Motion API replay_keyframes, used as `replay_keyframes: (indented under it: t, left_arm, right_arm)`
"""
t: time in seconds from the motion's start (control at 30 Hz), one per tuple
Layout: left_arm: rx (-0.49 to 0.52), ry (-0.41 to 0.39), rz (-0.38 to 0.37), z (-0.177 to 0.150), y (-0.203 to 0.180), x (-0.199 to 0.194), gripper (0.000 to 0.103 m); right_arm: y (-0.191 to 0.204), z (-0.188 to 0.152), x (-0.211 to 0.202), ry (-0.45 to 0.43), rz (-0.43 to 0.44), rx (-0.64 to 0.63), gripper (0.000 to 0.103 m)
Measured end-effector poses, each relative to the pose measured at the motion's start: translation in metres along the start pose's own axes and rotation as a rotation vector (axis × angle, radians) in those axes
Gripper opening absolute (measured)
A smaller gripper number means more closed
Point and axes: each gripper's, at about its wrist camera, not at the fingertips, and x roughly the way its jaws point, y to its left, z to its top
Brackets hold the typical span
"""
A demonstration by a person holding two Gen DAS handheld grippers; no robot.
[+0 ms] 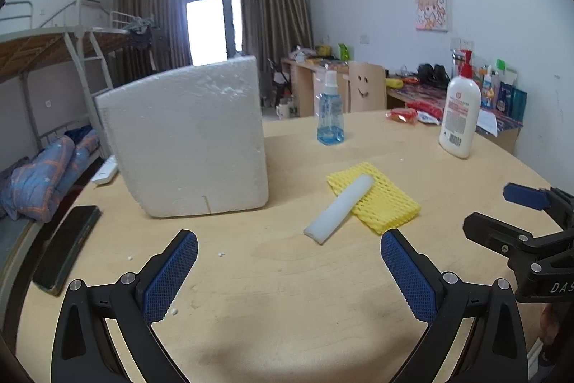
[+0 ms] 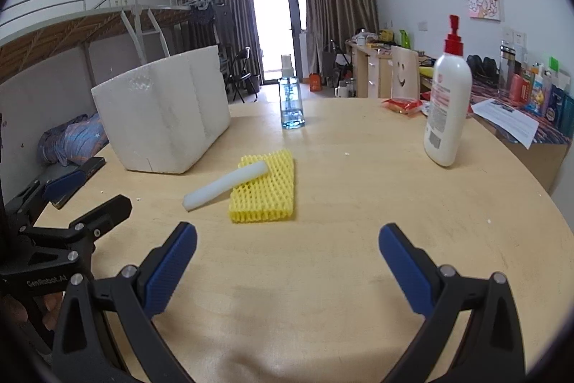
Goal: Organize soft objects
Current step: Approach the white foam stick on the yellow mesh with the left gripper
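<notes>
Under white foam stick point(image 2: 225, 185), yellow net point(image 2: 267, 192) partly hidden

Lotion bottle point(image 2: 446, 106) label print illegible

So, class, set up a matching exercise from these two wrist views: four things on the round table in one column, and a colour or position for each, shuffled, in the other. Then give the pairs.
Things:
1. foam box
2. foam stick
3. spray bottle
4. lotion bottle

Descriptions:
A. red pump top, standing upright
B. lying partly on the yellow foam net
C. blue liquid inside
D. large, white, left of the net

Pairs: 1-D, 2-B, 3-C, 4-A
</notes>
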Motion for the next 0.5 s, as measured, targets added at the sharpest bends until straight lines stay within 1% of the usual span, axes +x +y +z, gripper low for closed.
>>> replay_keyframes:
  t: [0.1, 0.2, 0.43, 0.5]
  left_arm:
    - [0.018, 0.037, -0.033, 0.004, -0.001, 0.010, 0.102]
    - [0.056, 0.060, -0.047, 0.010, -0.002, 0.021, 0.102]
    - [0.111, 0.123, -0.103, 0.026, -0.005, 0.048, 0.102]
    - [0.114, 0.156, -0.124, 0.029, -0.005, 0.057, 0.102]
  right_arm:
    - [-0.003, 0.003, 0.010, 0.029, 0.001, -0.002, 0.103]
    - [-0.008, 0.007, 0.019, 0.065, 0.016, 0.013, 0.103]
    - [-0.012, 0.017, 0.032, 0.112, 0.029, 0.015, 0.103]
    - [-0.013, 0.020, 0.036, 0.127, 0.035, 0.013, 0.103]
